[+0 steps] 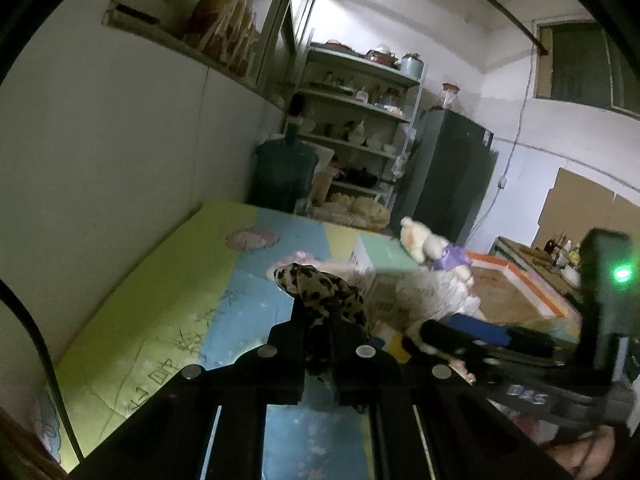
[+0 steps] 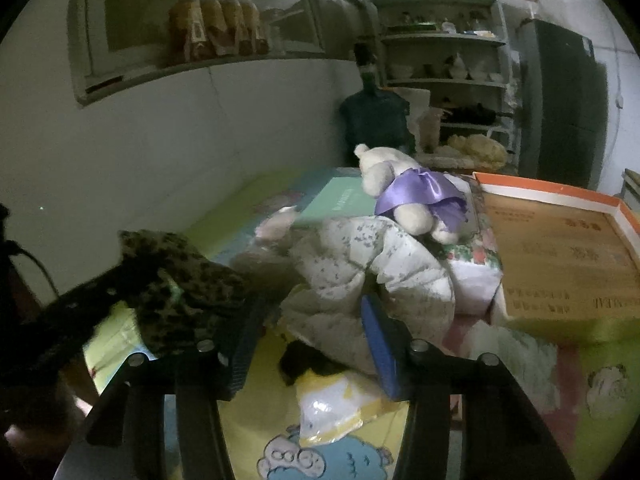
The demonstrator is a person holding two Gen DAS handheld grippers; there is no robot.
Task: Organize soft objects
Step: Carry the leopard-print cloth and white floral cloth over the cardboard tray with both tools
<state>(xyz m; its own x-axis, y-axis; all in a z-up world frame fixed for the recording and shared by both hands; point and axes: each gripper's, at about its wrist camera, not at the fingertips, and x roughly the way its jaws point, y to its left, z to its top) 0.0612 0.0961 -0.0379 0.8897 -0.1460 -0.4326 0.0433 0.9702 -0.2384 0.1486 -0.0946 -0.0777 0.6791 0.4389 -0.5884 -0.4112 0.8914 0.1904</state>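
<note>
Left wrist view
Left tool [image 1: 320, 332]: clamped on the leopard-print cloth [image 1: 320, 292], lifted over the play mat [image 1: 160, 292].
Right tool [image 1: 460, 340]: beside it, by the white floral cloth [image 1: 432, 292].

Right wrist view
Right tool [image 2: 316, 344]: fingers apart, white floral cloth [image 2: 360, 264] between, unpinched.
Plush toy [image 2: 404, 192]: atop the pile.

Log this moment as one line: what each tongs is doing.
left tongs: shut on leopard-print cloth, lifted | right tongs: open, nothing gripped, at white floral garment | plush bear: on pile
</note>
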